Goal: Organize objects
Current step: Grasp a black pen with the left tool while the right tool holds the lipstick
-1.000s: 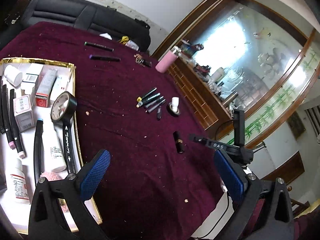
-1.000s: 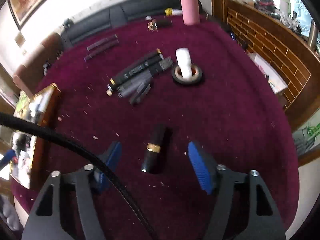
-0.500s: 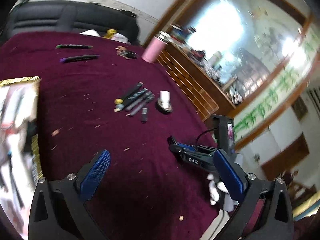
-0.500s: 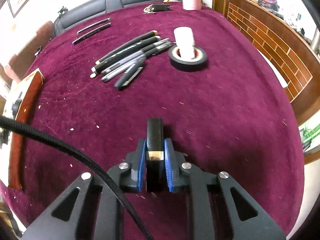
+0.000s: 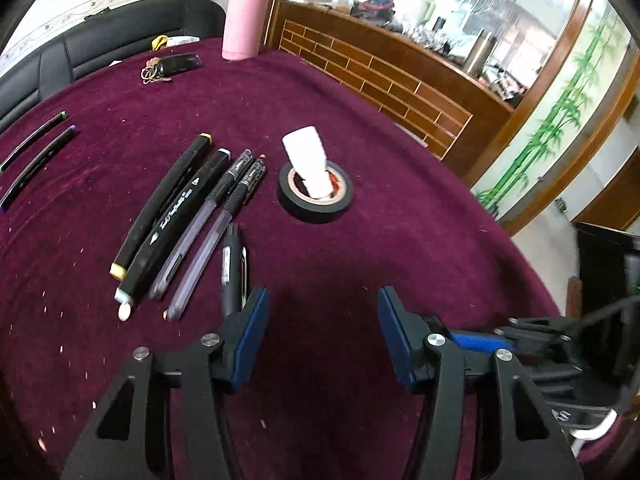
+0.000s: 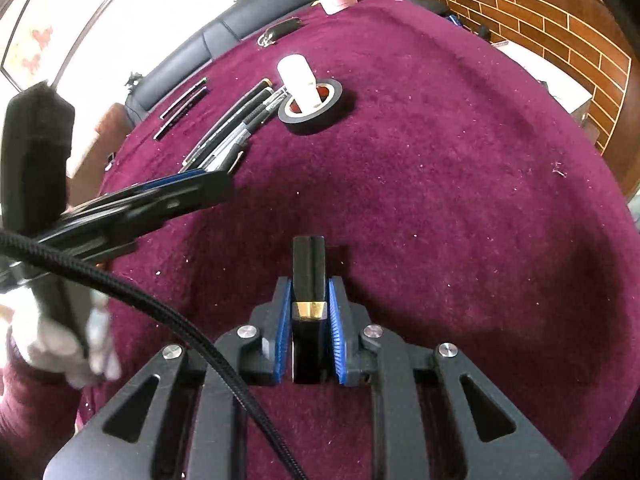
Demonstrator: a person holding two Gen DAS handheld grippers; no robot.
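Worktop [image 5: 400, 208] under maroon cloth, flecked with crumbs. Tape roll [image 5: 316, 194] lies flat, white tube [image 5: 308, 164] standing in its core. Row of pens [image 5: 192, 216] just left of the roll. Two thin pens [image 5: 36, 152] farther left. Keys [image 5: 168, 68] and pink bottle [image 5: 244, 16] behind it.

Bare cloth [image 5: 400, 240] is left open ahead of the left gripper [image 5: 320, 312]; passage leftward is blocked by the pens [image 5: 188, 220]; the tape roll [image 5: 316, 192] stands beyond.
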